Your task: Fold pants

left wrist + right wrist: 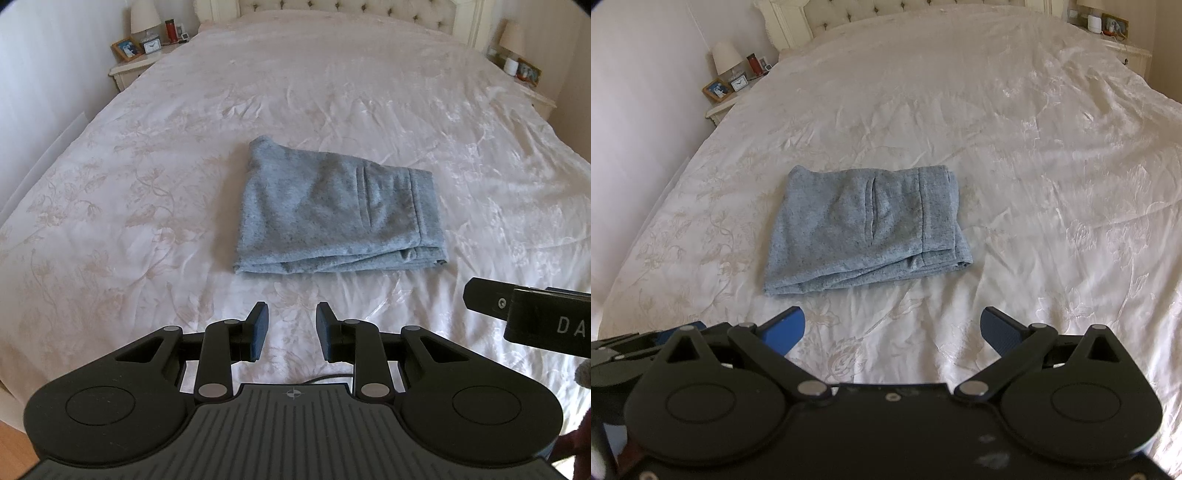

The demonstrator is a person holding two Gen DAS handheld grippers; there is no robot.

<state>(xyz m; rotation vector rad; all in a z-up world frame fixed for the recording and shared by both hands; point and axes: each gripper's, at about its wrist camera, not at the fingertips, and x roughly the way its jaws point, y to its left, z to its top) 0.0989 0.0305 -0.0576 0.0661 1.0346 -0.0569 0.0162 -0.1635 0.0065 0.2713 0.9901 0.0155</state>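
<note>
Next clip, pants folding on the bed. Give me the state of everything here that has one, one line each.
pants: folded into a compact stack, lying flat on the bed, nothing gripping them
left gripper: open, empty, short of the pants
right gripper: open wide, empty, short of the pants
bed: made, cover slightly wrinkled

A wide bed (184, 155) spreads before me, covered in a pale, wrinkled spread with a faint floral pattern. A tufted cream headboard (347, 7) stands at its far end. To my left a nightstand (127, 68) carries a lamp (144, 16) with a white shade, a framed photo (126, 49), a small clock (151, 45) and a red cylinder (171, 30). To my right, another nightstand (1126, 50) holds a white cylinder (1093, 24) and a framed picture (1114, 24).
</note>
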